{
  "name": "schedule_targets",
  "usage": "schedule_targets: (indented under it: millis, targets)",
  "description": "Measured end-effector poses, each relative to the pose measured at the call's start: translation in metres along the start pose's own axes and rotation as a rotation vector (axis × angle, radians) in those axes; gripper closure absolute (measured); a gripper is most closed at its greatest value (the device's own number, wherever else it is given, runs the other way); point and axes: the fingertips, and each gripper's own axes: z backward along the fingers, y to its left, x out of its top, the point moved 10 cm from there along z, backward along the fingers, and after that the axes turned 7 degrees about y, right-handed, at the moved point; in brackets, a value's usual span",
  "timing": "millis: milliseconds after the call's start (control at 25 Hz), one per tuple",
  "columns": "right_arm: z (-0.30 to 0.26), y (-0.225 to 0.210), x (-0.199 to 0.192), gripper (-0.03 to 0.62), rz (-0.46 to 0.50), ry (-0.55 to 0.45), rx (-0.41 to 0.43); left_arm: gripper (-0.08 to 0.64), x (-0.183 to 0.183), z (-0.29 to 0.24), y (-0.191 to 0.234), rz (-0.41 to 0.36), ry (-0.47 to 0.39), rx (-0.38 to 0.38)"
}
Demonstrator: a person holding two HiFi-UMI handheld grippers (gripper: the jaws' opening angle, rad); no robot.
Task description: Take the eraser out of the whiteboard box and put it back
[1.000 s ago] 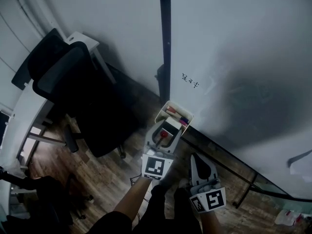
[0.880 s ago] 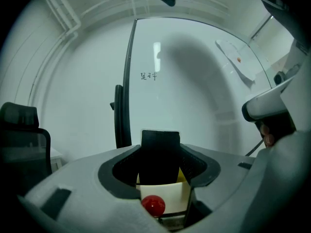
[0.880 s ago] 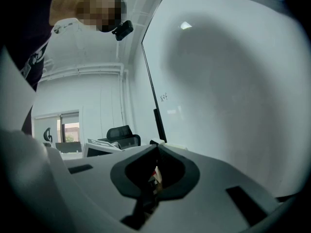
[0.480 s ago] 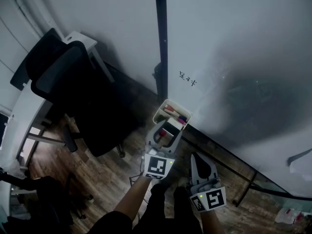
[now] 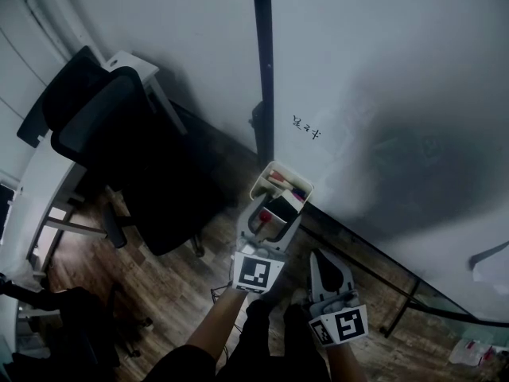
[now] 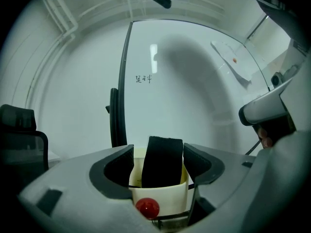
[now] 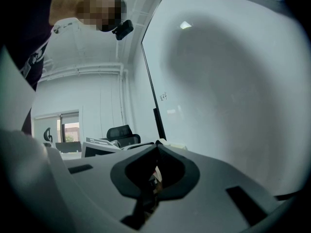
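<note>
While the left tool [image 6: 158, 152] has just been opening, eraser [image 6: 163, 164] free between its parted jaws, in box [image 6: 165, 198].

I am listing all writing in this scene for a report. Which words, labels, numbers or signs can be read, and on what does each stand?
Whiteboard: a few small handwritten marks, too small to read.
Two cubes: square black-and-white marker patterns, no letters.
Person's shirt: pale print, too blurred to read.
Nothing else carries text.

Whiteboard box [image 6: 170, 196] — eraser [image 6: 163, 161], markers [image 5: 280, 183] inside
</note>
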Motion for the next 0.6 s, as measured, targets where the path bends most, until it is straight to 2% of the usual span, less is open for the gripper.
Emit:
schedule_targets:
  millis: [320,600]
  targets:
    - [0.0,0.0,0.002,0.589,0.003,-0.009,0.005,0.272,0.006,0.003,0.0,0.012,-0.017,-0.003]
    - [0.003,-0.001,0.024,0.589,0.021,-0.049,0.02,0.272,0.05,0.025,-0.002,0.064,-0.088,-0.002]
